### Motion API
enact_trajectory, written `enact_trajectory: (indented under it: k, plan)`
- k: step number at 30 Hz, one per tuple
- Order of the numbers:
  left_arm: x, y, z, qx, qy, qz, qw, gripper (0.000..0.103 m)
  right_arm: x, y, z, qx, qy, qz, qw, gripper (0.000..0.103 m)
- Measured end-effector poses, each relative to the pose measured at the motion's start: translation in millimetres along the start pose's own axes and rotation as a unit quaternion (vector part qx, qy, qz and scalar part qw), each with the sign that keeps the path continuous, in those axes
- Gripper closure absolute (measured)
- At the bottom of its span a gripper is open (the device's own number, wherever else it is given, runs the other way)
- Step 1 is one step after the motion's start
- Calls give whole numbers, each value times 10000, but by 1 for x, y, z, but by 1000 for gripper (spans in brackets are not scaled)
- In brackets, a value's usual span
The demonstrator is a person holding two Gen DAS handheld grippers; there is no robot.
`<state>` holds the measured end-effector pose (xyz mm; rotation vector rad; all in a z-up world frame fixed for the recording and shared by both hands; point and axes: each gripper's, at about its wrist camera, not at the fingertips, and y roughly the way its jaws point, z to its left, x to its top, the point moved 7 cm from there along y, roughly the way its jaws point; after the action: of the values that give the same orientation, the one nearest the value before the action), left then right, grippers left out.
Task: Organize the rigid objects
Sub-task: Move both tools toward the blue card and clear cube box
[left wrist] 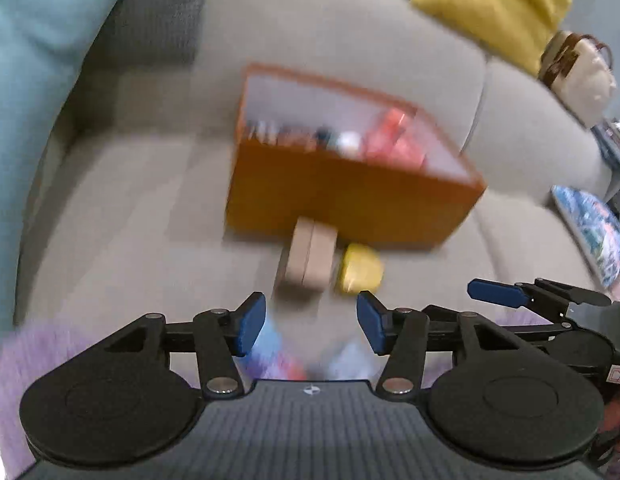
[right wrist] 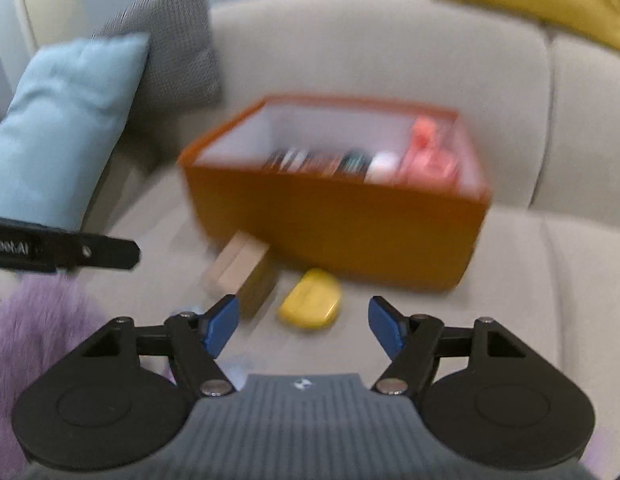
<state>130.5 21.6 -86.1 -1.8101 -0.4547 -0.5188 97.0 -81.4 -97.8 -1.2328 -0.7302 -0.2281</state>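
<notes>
On the grey sofa seat (right wrist: pixel 509 320), going left to right: a blue cushion (right wrist: pixel 66 120) leans at the far left, then a fuzzy purple throw (right wrist: pixel 34 340) sits down by my left gripper (left wrist: pixel 311 322), which is spread with nothing between the pads. Just past it there's a tan box (left wrist: pixel 310 258) lying right up against the front of the orange bin (left wrist: pixel 341 200), and beside that a small yellow case (right wrist: pixel 311 304). My right gripper (right wrist: pixel 303 326) is spread too, empty, hovering near the yellow case. Both pictures are pretty blurry, so details are mushy. My guess is the tan box is light, stiff cardboard, so I'd pinch it across the narrow sides. The yellow case looks like smooth hard plastic, probably a bit slippery, so I'd grab it across the middle. The bin already holds a few things, red stuff at its right end.
</notes>
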Motion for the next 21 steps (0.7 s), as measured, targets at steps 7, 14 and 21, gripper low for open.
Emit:
enact_trajectory:
  k: [7,14,21]
  plan:
    - [-34,6,18,54,-125,434,9990,41,-40,18,48,1,-968,648,9932,31]
    - [-49,32,48,-184,-529,596,9967,44,-45,43,51,-32,-758,1054,9915,32]
    - [-48,72,57,-158,-747,870,9933,44,-37,70,42,109,-549,1398,9886,42]
